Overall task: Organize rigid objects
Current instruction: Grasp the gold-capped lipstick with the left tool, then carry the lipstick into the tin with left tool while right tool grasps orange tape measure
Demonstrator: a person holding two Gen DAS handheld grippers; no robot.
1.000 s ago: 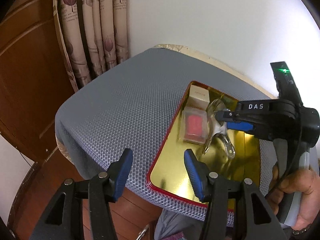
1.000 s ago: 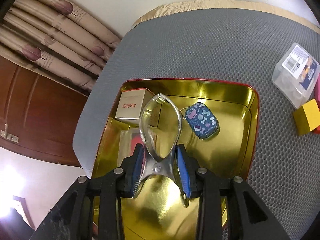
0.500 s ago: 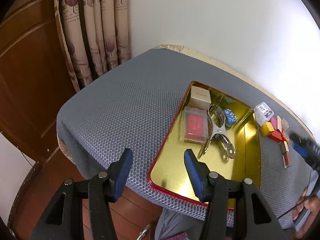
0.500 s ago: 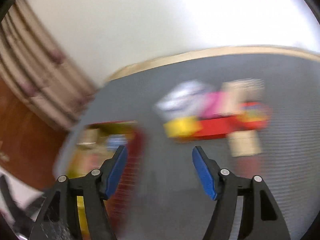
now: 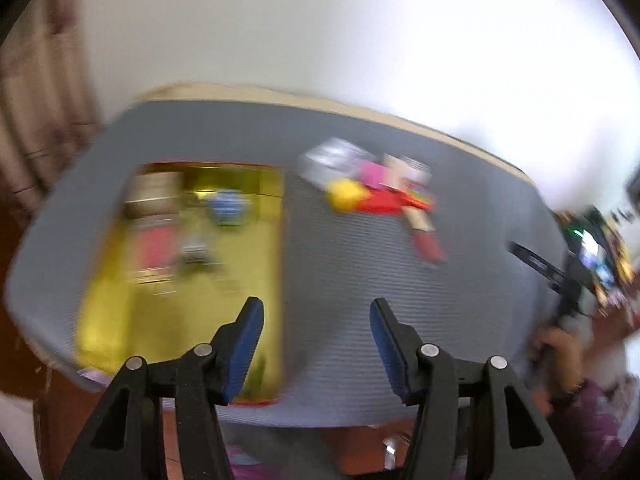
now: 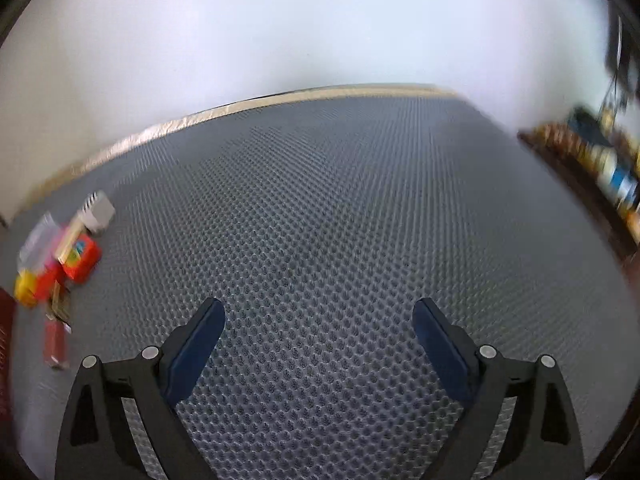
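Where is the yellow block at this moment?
In the left wrist view the yellow block lies on the grey mat, right of the gold tray, touching the red box.

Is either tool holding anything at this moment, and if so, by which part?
Nothing is held. The left tool and right tool are both open with only grey mat showing between their fingers.

One gold tray (image 5: 276, 240) with a red rim lies on one grey mesh-covered tabletop (image 6: 340, 208). Blur hides an exact count inside the tray. Beside it sits one cluster of small boxes: one yellow block (image 5: 345, 195), one orange-red box (image 6: 82, 258), one clear plastic case (image 5: 332, 162), one white-grey box (image 6: 99, 212), one dark red bar (image 6: 56, 342).
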